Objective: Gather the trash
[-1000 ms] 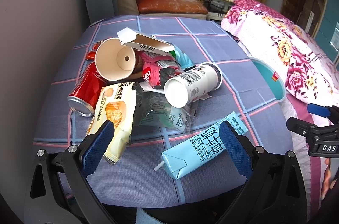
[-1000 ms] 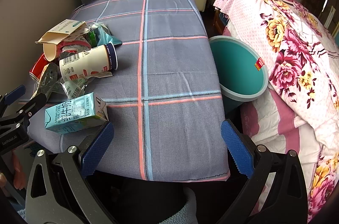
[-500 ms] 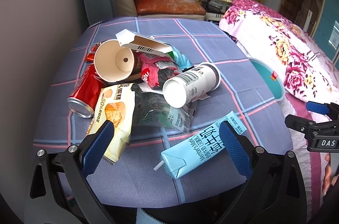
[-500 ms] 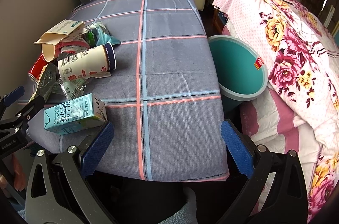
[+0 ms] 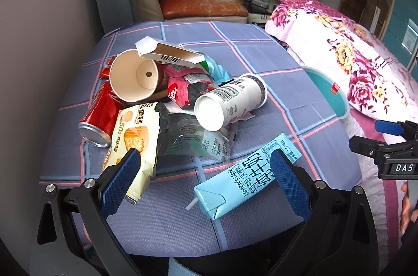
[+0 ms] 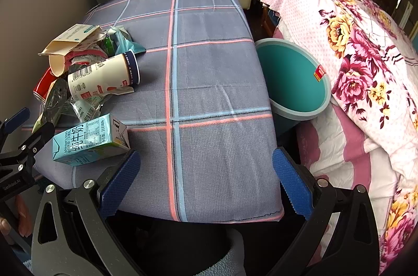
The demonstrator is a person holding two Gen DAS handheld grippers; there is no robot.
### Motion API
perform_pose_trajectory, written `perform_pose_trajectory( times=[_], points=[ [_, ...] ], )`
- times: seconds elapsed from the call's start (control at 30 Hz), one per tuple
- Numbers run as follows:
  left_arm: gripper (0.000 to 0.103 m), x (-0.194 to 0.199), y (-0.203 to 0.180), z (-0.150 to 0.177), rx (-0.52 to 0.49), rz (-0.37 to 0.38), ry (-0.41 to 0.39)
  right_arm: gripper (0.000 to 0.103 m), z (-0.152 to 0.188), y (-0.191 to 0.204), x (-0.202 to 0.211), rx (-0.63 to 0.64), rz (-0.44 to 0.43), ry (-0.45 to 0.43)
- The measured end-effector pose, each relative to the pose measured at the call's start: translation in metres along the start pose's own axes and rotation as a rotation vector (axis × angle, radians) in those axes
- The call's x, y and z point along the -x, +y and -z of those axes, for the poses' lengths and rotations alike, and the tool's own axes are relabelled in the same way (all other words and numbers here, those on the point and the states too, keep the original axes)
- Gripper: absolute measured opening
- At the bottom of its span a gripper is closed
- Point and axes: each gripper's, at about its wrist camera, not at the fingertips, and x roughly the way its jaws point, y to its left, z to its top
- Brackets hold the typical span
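The trash sits in a heap on the left half of the tabletop [image 6: 209, 82], which is covered by a grey-blue cloth with pink and pale blue lines. In the left wrist view the left gripper [image 5: 206, 176] hangs over the near edge with its jaws wide apart and nothing between them. Its right blue pad overlaps the light blue milk carton [image 5: 245, 179] in the picture, but I cannot tell whether they touch. The carton lies on its side close to the near edge, a little apart from the heap, its straw end toward the bottom of the frame.

Behind it, toward frame centre, a white cylindrical cup [image 5: 230, 103] lies on its side on crumpled clear wrappers [image 5: 198, 140]. Left of that a yellow snack packet [image 5: 135, 135] reaches down to the left pad, with a red can [image 5: 100, 116] just beside it near the left edge of the cloth. A paper cup [image 5: 133, 80] faces the camera, and an opened cardboard box [image 5: 169, 54] rests on top.

In the right wrist view the right gripper [image 6: 206, 182] also has its jaws apart and empty, above the near edge. The cloth ahead of it and across the right half is bare. Off the right edge, wedged between tabletop and a floral bed [image 6: 352, 46], stands a teal bin [image 6: 292, 77], tilted with its mouth toward the camera.
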Motion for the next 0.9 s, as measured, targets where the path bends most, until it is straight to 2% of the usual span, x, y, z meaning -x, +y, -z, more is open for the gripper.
perform_pose_trajectory(
  times=[0.37, 0.47, 0.63, 0.9],
  points=[
    [0.099, -0.007, -0.005, 0.0, -0.041, 0.011, 0.01, 0.097, -0.002, -0.006, -0.002, -0.018, -0.002, 0.004],
    [0.099, -0.01, -0.004, 0.001, -0.068, 0.037, 0.029, 0.097, -0.001, -0.007, -0.004, -0.023, -0.01, 0.011],
    [0.099, -0.017, -0.012, 0.002, -0.219, 0.098, 0.082, 0.097, -0.002, -0.012, -0.009, -0.039, -0.023, 0.03],
    [0.099, -0.037, -0.036, 0.001, -0.431, 0.125, 0.131, 0.097, 0.0, -0.018, -0.019, -0.059, -0.04, 0.05]
  ],
)
